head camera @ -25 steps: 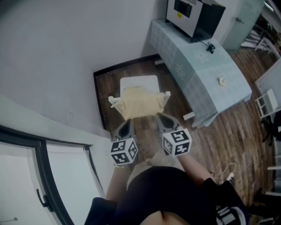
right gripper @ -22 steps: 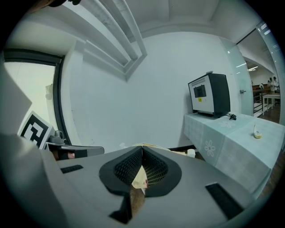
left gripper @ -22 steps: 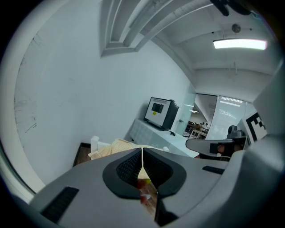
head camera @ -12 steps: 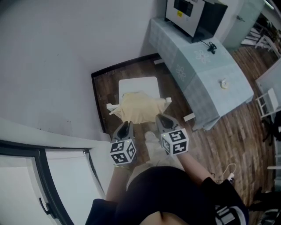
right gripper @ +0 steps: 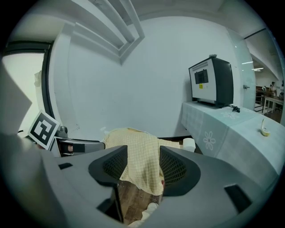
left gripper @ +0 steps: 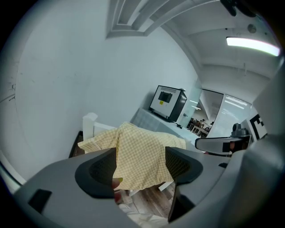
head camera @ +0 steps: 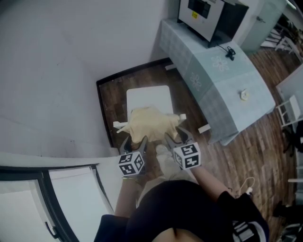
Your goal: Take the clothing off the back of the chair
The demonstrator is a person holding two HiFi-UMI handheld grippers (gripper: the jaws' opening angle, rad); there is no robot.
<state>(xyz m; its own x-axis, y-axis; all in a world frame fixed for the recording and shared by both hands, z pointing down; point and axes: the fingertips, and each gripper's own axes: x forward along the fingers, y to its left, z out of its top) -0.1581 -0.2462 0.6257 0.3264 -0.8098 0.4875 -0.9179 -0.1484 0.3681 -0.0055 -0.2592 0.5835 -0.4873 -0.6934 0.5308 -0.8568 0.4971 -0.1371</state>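
A yellow checked garment lies draped over the back of a white chair, its corners hanging past both back posts. My left gripper is at the garment's near left edge and my right gripper at its near right edge. Both sets of jaws are opening. In the left gripper view the cloth hangs loose between the wide-spread pads of the left gripper. The right gripper view shows the same: cloth between the parted pads of the right gripper, not pressed.
A white wall stands close on the left and a dark window frame at the lower left. To the right is a table with a pale blue cloth that carries a black and white machine. The chair stands on dark wood floor.
Both grippers sank with the garment, and it settled lower over the chair back. Their jaws, shut before, now stand spread apart.
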